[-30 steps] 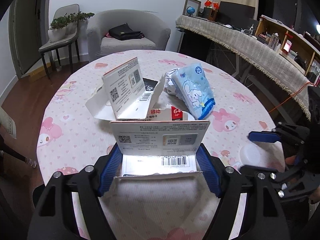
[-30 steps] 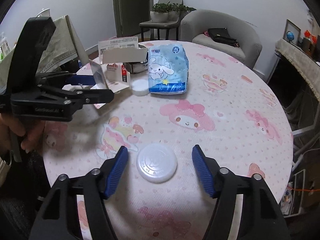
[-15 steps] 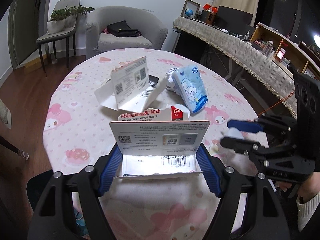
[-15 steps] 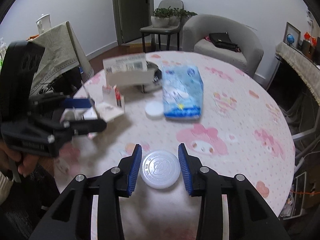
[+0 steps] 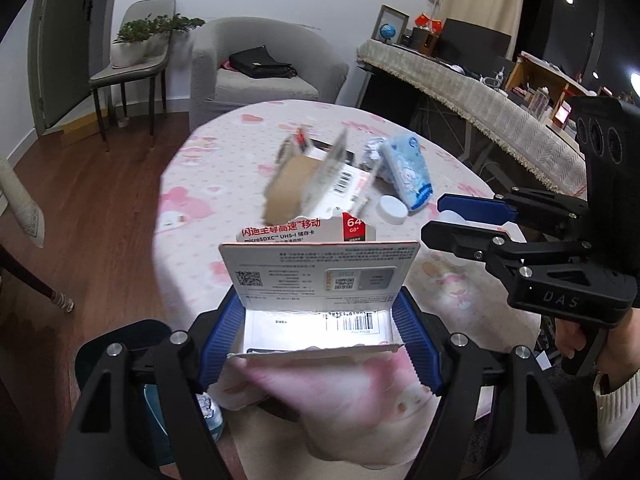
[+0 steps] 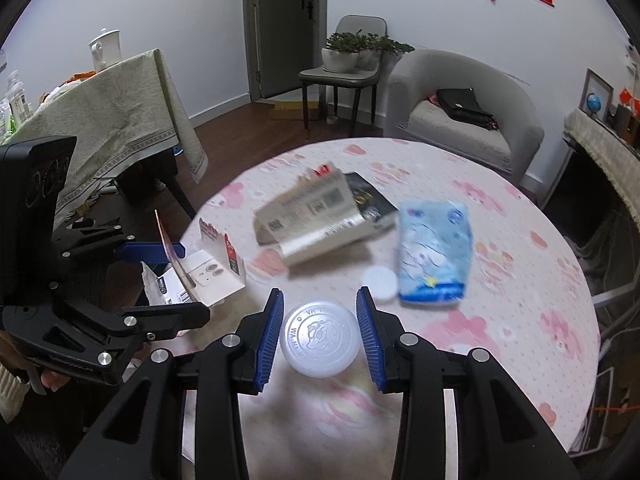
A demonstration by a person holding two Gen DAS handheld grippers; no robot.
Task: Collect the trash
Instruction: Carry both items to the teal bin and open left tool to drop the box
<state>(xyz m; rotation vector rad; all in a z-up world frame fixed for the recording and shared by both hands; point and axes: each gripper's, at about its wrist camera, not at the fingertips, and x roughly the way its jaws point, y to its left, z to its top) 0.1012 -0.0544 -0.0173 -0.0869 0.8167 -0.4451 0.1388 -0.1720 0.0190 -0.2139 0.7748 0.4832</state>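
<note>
My left gripper (image 5: 320, 338) is shut on an open white card package (image 5: 320, 280) and holds it off the round table's near edge; it also shows in the right wrist view (image 6: 172, 264). My right gripper (image 6: 320, 332) is shut on a translucent white plastic lid (image 6: 320, 334) and holds it above the pink tablecloth (image 6: 520, 280). The right gripper also shows in the left wrist view (image 5: 468, 222). On the table lie a torn cardboard box (image 6: 316, 216), a red and white microSD package (image 5: 308, 230), a blue tissue pack (image 6: 434, 254) and a small white cap (image 6: 380, 282).
A grey armchair (image 5: 260, 68) with a black bag stands behind the table. A chair with potted plants (image 5: 136, 52) is at the far left. A cloth-covered sideboard (image 5: 480, 92) runs along the right. A draped table (image 6: 100, 120) stands left of the right gripper.
My right gripper closed on the white lid and lifted it. Both grippers have pulled back from the table, the left still holding the card package. The cardboard box on the table looks blurred and shifted.
</note>
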